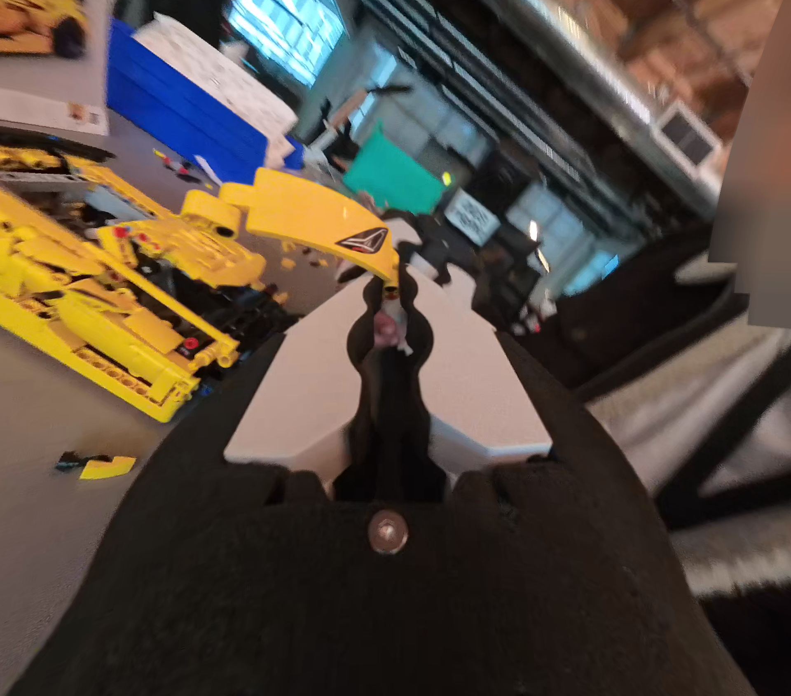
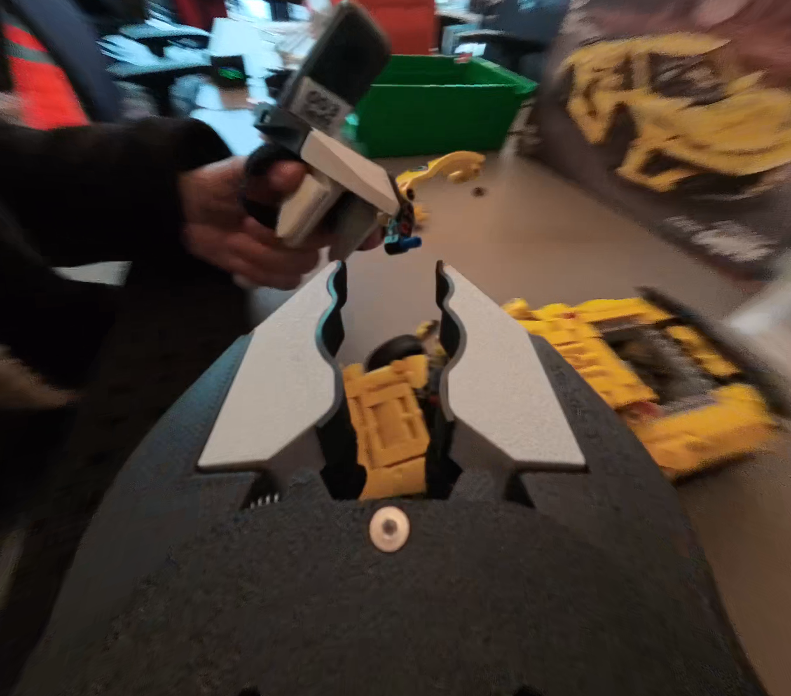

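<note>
Yellow-and-black brick car [image 1: 111,290]; yellow curved panel [image 1: 316,222] with black emblem; blue bin [image 1: 171,106]; green bin [image 2: 436,106]; grey table [image 2: 535,243].

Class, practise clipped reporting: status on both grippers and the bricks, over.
Left gripper shut on curved yellow panel, held above table. Right gripper open, empty, over yellow car. Nothing between them.
</note>
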Available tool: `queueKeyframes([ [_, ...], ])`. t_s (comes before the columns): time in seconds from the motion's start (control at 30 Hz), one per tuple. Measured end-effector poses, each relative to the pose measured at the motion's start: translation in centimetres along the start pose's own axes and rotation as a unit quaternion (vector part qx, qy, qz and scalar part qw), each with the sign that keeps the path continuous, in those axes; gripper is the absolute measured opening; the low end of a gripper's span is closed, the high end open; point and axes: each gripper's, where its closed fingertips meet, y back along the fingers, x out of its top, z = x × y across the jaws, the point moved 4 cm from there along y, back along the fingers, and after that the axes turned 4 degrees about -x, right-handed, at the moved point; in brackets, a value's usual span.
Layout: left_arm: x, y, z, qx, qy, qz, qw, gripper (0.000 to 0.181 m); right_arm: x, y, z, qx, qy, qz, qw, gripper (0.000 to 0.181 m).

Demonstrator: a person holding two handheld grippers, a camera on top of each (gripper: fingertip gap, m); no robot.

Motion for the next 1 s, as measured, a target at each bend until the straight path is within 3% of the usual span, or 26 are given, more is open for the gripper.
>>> queueKeyframes([
  [0.07,0.4,-0.1,-0.7,0.011,0.039,0.055,0.998,0.007,0.3,0.3,0.8,-0.083,0.051,0.008,0.995,0.035],
  [0.17,0.0,-0.6,-1.5,0.021,0.080,0.096,0.992,0.007,0.7,0.7,1.3,-0.139,0.098,0.008,0.985,0.030],
  [0.43,-0.8,-1.5,-1.9,0.061,0.050,0.080,0.994,0.007,0.2,0.5,1.4,-0.164,0.129,-0.013,0.978,0.019],
  [1.0,-1.4,-1.7,-2.5,0.111,0.020,0.063,0.992,0.007,-0.5,0.2,1.5,-0.178,0.122,-0.090,0.972,0.015],
])
